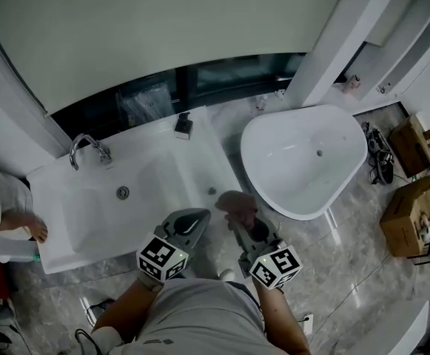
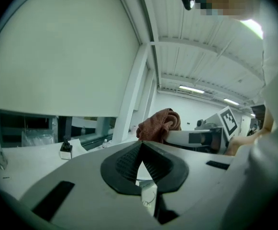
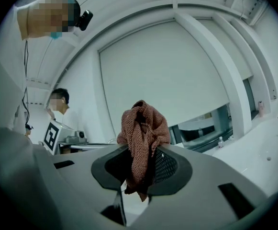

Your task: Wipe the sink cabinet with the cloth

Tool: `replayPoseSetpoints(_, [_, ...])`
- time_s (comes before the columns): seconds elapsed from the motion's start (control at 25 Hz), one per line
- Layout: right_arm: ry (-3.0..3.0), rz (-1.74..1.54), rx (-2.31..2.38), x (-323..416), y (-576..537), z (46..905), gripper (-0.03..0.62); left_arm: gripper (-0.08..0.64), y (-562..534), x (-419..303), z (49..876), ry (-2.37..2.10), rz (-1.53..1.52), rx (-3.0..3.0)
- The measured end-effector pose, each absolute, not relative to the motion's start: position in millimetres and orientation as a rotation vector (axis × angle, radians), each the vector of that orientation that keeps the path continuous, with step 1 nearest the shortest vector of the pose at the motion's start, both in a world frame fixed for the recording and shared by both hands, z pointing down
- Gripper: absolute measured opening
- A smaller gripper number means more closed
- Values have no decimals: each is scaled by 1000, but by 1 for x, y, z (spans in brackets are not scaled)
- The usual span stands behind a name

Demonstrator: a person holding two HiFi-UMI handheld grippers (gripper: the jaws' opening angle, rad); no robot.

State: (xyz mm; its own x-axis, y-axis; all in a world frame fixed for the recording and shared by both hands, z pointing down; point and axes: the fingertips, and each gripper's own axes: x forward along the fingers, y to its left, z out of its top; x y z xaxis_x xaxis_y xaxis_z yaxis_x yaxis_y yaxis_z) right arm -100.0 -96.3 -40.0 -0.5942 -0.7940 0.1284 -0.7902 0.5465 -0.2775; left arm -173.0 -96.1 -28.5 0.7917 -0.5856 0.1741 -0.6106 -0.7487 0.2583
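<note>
The white sink cabinet [image 1: 163,154] with its basin [image 1: 100,217] and chrome faucet [image 1: 86,149] lies below me in the head view. My right gripper [image 1: 238,217] is shut on a bunched reddish-brown cloth [image 1: 235,202], held in the air just off the cabinet's right end. The right gripper view shows the cloth [image 3: 142,133] pinched between the jaws of that gripper [image 3: 141,163] and sticking up. My left gripper [image 1: 195,216] hovers over the cabinet's front right corner, jaws together with nothing in them [image 2: 141,148]. The left gripper view has the cloth [image 2: 159,124] to its right.
A small black-topped dispenser [image 1: 183,126] stands at the back of the countertop. A white bathtub [image 1: 289,176] sits to the right. Cardboard boxes [image 1: 411,214] and shoes [image 1: 380,155] lie on the floor far right. Another person's hand [image 1: 31,228] rests on the cabinet's left edge.
</note>
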Motion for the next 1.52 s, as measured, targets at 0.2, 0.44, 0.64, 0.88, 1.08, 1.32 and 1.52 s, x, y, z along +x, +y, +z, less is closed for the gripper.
replayPoseSetpoints(0.2, [2737, -376, -1435, -91, -106, -67, 84, 11, -105, -172, -56, -929, 58, 2741])
replayPoseSetpoints(0.44, [2716, -355, -1426, -87, -106, -82, 84, 11, -110, -169, -68, -943, 36, 2766])
replayPoseSetpoints(0.64, [2706, -346, -1455, -91, -103, -80, 84, 11, -104, -169, -68, -926, 38, 2762])
replayPoseSetpoints(0.88, [2697, -385, -1477, -88, -98, -78, 84, 11, -103, -166, -70, -933, 27, 2741])
replayPoseSetpoints(1.08, [2688, -388, -1488, -88, -98, -75, 84, 11, -98, -171, -67, -929, 32, 2741])
replayPoseSetpoints(1.32, [2697, -361, -1490, -95, -94, -75, 84, 11, -95, -184, -58, -961, 44, 2706])
replayPoseSetpoints(1.52, [2708, -371, -1492, -99, -92, -74, 84, 11, -97, -189, -59, -980, 35, 2690])
